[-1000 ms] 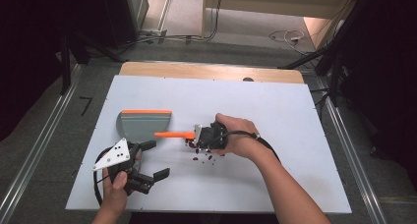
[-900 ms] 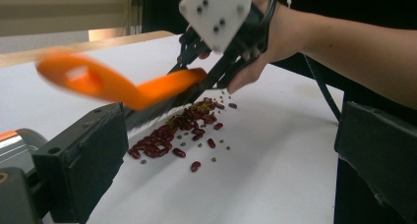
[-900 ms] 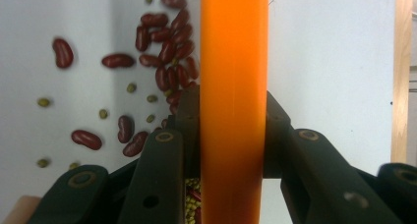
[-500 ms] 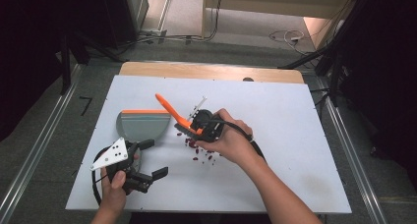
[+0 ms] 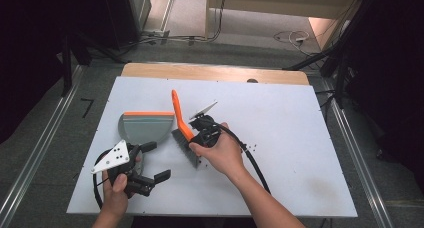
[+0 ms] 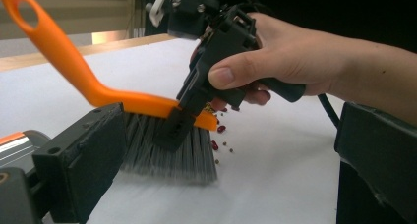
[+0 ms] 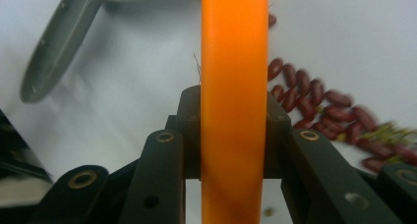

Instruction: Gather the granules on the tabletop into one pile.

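- Right tool (image 5: 192,134) clamps the orange brush (image 5: 181,125); left tool (image 5: 152,161) gapes empty at seven o'clock.
- Risk: brisk sweeping may scatter the beans (image 6: 220,129) past the dustpan (image 5: 145,128).

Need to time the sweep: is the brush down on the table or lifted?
Down: the brush bristles rest on the table, splayed, with the right gripper clamped on its orange back.

A white table (image 5: 300,138) bears a grey dustpan (image 5: 145,128), brush bristles (image 5: 186,150) and scattered beans (image 7: 319,103).
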Demonstrator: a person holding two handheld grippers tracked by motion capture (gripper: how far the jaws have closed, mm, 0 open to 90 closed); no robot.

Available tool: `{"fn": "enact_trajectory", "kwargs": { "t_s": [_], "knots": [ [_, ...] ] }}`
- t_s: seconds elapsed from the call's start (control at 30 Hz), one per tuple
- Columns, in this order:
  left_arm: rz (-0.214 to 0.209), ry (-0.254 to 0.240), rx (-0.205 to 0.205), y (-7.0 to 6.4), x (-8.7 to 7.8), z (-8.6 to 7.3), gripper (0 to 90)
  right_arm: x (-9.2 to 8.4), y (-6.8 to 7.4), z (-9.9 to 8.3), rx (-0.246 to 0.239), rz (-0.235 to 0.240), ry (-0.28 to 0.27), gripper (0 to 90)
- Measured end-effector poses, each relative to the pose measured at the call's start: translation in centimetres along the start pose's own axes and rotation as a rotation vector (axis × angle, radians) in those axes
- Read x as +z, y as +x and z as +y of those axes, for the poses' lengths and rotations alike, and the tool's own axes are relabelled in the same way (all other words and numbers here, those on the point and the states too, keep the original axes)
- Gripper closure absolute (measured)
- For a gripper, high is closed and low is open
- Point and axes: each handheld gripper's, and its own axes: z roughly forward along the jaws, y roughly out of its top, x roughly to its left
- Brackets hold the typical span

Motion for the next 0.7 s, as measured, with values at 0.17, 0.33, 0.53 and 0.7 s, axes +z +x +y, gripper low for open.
{"fn": "enact_trajectory", "kwargs": {
  "t_s": [0.17,0.33,0.53,0.7],
  "knots": [
    [-0.001,0.002,0.001,0.0,0.1,0.0,0.9,1.0,-0.9,0.1,0.073,0.023,0.005,68.4],
    [-0.003,0.005,0.001,-0.1,0.2,0.0,0.9,1.0,-2.0,-0.1,0.091,-0.005,0.014,68.5],
    [-0.004,0.007,0.000,-0.1,0.3,-0.1,0.9,0.8,-3.1,-0.8,0.124,0.001,0.012,68.4],
    [-0.005,0.004,0.003,-0.2,0.3,-0.1,0.9,0.5,-3.9,-1.3,0.146,0.001,0.006,68.3]
  ]
}}
